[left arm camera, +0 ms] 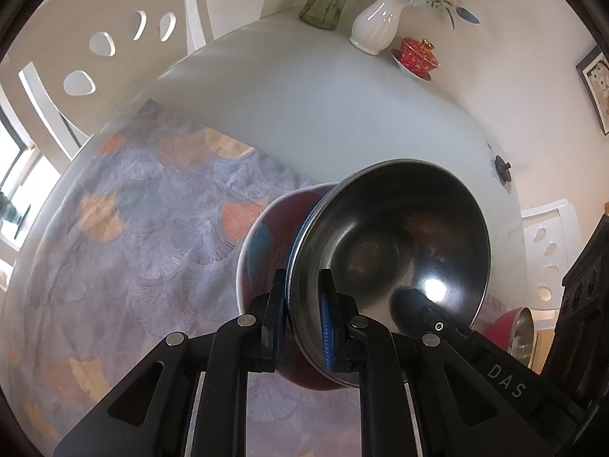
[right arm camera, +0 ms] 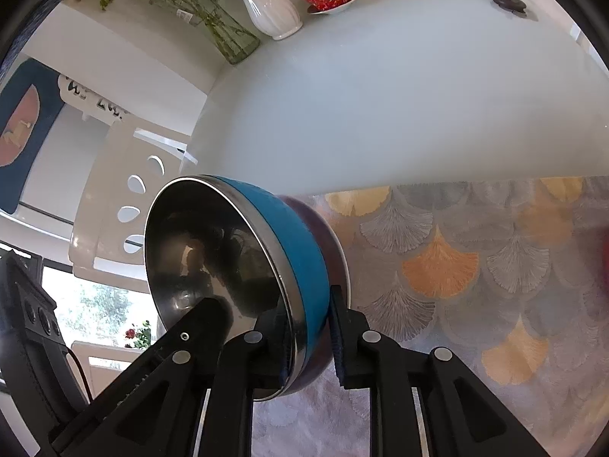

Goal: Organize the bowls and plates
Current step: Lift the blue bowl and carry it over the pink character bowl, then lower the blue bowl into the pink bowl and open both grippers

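Note:
A blue bowl [right arm camera: 300, 251] with a shiny steel inside [left arm camera: 399, 240] is tilted on its side over the table. It lies against a dark red dish with a pale rim [left arm camera: 262, 243], which also shows behind the blue wall as the red dish [right arm camera: 327, 228]. My left gripper [left arm camera: 302, 278] is shut on the bowl's rim, one finger inside and one outside. My right gripper [right arm camera: 304, 304] is shut on the same bowl's wall from the other side. A black finger [left arm camera: 418, 306] of the right tool reaches into the steel inside.
The frosted glass table [left arm camera: 304, 114] shows a patterned rug [right arm camera: 456, 266] beneath. At the far edge stand a white vase [left arm camera: 375, 23], a glass vase [left arm camera: 323, 0], a red lidded cup on a saucer [left arm camera: 416, 57] and a dark knob [left arm camera: 502, 167]. A red steel-lined bowl [left arm camera: 517, 327] sits at the lower right. White chairs [left arm camera: 87, 61] stand around.

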`<action>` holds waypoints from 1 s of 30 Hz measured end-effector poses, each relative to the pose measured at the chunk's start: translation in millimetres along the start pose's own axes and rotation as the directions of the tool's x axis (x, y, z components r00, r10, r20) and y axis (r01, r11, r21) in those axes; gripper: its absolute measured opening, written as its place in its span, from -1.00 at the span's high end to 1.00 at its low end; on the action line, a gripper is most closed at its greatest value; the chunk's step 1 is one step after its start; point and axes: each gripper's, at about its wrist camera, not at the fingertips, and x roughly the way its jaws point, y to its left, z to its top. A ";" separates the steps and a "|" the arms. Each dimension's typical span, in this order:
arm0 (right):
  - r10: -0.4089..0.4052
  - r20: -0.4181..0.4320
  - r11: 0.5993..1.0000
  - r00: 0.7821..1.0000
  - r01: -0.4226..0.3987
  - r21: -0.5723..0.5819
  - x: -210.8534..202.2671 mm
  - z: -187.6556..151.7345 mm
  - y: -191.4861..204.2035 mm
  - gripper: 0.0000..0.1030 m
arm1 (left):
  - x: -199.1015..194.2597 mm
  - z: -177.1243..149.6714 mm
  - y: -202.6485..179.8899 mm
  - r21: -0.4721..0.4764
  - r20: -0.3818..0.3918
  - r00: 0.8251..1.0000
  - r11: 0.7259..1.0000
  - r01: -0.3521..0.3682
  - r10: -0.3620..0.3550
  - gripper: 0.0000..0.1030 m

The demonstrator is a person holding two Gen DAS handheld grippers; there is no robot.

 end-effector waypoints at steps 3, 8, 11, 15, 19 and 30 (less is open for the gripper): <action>-0.010 -0.004 1.000 1.000 0.010 -0.009 1.1 0.1 2.7 0.65 | -1.8 0.4 0.9 -0.003 0.003 1.000 1.000 0.001 -0.001 0.76; -0.002 -0.011 1.000 1.000 0.003 0.004 3.1 -0.4 2.1 0.64 | -4.7 0.7 1.5 -0.008 0.011 1.000 1.000 -0.001 0.001 0.76; 0.008 -0.018 1.000 1.000 -0.008 0.017 3.3 -0.9 -0.9 0.64 | -7.4 0.5 0.8 -0.007 0.018 1.000 1.000 -0.007 0.007 0.76; 0.009 -0.024 1.000 1.000 -0.009 0.023 1.9 -1.6 -1.7 0.61 | -10.3 -0.3 -0.3 -0.011 0.027 0.999 1.000 -0.022 0.022 0.74; 0.015 -0.031 0.999 0.999 -0.014 0.036 0.9 -1.9 -2.4 0.57 | -12.6 0.6 1.5 -0.019 0.033 0.999 0.999 -0.027 0.027 0.74; 0.017 -0.038 0.999 0.999 -0.015 0.051 -1.2 -4.0 0.2 0.45 | -13.8 2.5 5.3 -0.015 0.040 0.998 0.999 -0.037 0.037 0.74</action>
